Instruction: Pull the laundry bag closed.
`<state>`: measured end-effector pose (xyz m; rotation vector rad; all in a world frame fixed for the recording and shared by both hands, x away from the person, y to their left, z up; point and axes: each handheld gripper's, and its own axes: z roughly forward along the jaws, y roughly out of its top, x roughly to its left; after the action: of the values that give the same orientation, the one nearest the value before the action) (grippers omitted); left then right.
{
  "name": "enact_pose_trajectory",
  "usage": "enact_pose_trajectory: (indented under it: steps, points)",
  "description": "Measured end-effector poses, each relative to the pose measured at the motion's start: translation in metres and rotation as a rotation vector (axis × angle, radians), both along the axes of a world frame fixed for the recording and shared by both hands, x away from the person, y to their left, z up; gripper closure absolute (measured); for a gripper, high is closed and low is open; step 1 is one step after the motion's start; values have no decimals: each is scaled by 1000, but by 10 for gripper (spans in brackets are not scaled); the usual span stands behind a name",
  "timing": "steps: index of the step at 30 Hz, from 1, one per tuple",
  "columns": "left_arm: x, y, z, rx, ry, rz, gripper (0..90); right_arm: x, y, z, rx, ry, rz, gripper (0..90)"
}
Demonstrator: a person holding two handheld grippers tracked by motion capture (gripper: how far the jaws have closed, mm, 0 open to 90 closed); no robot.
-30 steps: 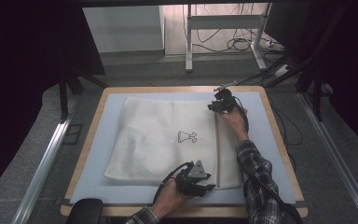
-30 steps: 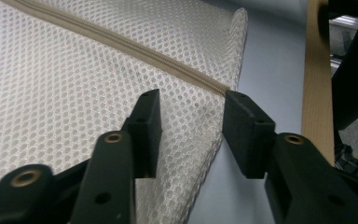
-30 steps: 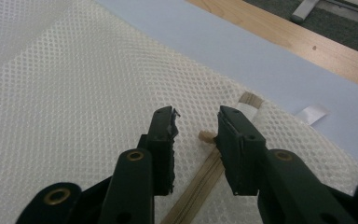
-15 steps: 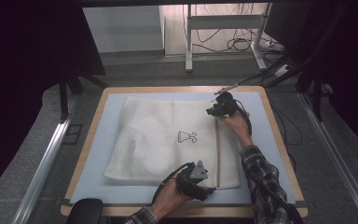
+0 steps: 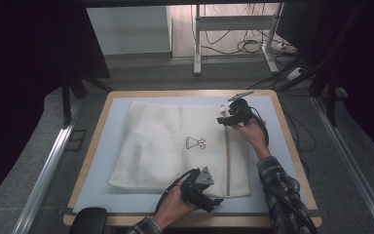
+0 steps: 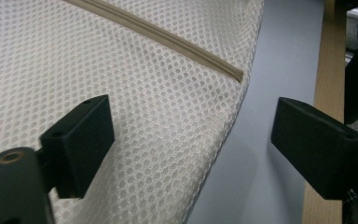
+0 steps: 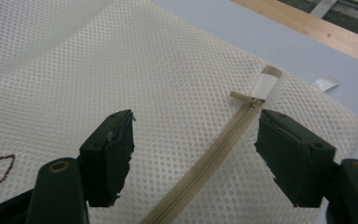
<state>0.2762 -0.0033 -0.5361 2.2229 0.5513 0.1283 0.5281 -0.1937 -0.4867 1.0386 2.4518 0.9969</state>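
A white mesh bag (image 5: 160,146) lies flat on the blue mat (image 5: 107,146), with a beige zipper (image 5: 227,161) along its right side and a small embroidered figure (image 5: 196,143) in the middle. My left gripper (image 5: 214,201) is at the bag's near edge. In the left gripper view the jaws of the left gripper (image 6: 196,135) have just been opening; they are open, with the mesh bag (image 6: 144,93) edge lying under them, untouched. My right gripper (image 5: 222,118) hovers at the far right corner. Its jaws (image 7: 198,140) have also been opening and straddle the zipper (image 7: 205,163) below the pull (image 7: 242,97).
The mat sits on a wooden table (image 5: 292,146) whose rim shows all round. A black object (image 5: 90,219) rests at the front left edge. Metal rails (image 5: 44,170) run along both sides, and cables (image 5: 243,46) lie on the floor behind.
My right hand has drawn back a little from the bag's far corner toward the person. My left hand has stayed where it was.
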Motion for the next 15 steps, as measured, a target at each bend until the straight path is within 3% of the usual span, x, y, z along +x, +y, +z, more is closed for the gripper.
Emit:
enact_pose_trajectory:
  steps: [9, 15]
  points:
    - [-2, 15, 3, 5, 1, 40, 60, -14, 4, -1, -15, 2, 19, 156]
    - [-2, 19, 5, 20, -18, 49, 45, -20, 5, -3, -10, 23, 21, 74]
